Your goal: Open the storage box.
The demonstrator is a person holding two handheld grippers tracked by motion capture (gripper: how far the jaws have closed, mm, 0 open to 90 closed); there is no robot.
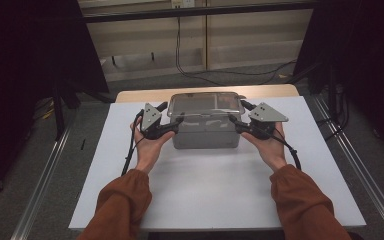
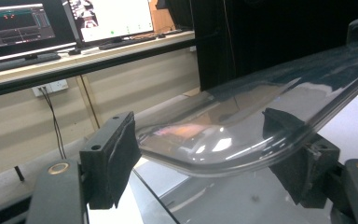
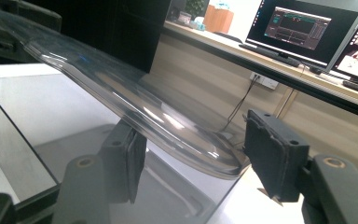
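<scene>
We've got the clear lid (image 1: 206,103) sitting atop the clear box (image 1: 207,135) mid-worktop (image 1: 205,185). Left gripper (image 1: 172,114) and right gripper (image 1: 236,113) straddle the lid's ends, jaws parted, pads not pressing it.

High view: we look forward and down from above our side of the white table (image 1: 220,190), far enough back to take in its whole top.
Left gripper view: we ride low and very near, looking along the left gripper (image 2: 200,163) at the clear lid (image 2: 242,126), with monitors beyond.
Right gripper view: equally near on the right gripper (image 3: 191,158), facing across the clear box (image 3: 23,140).
Shared: all three take in the lid; both gripper views see the monitor desk.
</scene>
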